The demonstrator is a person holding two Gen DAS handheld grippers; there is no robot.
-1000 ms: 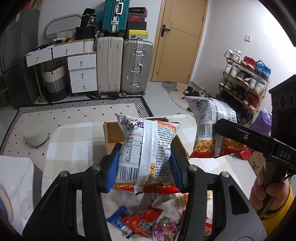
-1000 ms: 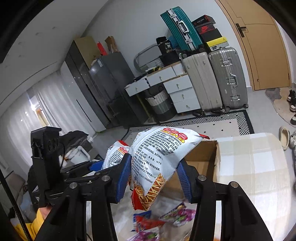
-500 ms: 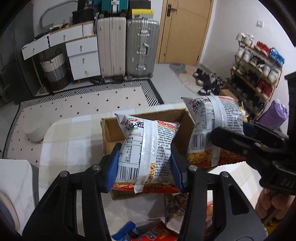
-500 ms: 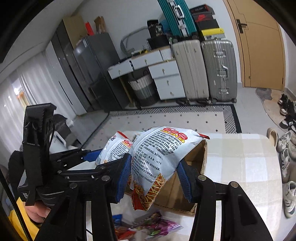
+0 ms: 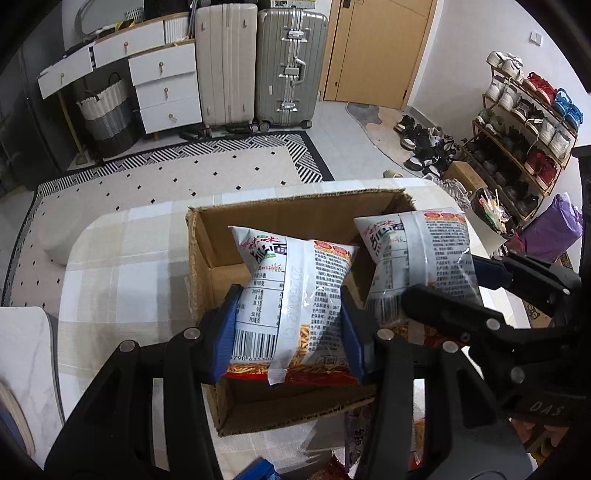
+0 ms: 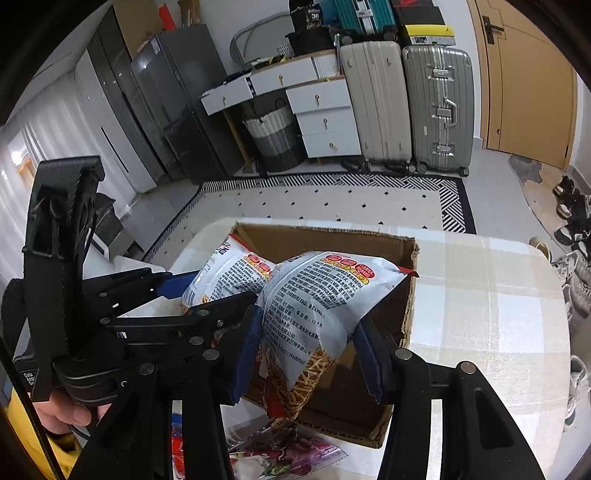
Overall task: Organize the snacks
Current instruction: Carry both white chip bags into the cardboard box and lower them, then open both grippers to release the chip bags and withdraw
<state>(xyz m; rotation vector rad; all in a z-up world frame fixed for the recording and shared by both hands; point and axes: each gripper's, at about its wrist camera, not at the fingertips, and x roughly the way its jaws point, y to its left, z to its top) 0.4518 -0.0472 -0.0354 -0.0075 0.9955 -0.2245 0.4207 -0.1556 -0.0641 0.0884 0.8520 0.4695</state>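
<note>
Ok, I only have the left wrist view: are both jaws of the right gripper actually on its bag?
Observer: Yes. The right gripper has both blue pads squeezing its snack bag, jaws shut.
Operator: Who holds the left gripper?
Observer: A bare hand with a yellow sleeve grips its handle; it clamps the second bag.
Operator: What is above the upright suitcases? My view cuts off there.
Observer: A teal suitcase is stacked above them.

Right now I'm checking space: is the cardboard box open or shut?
Open. The cardboard box has no lid or flaps over its top, and its brown inner walls show behind both held noodle snack bags.
</note>
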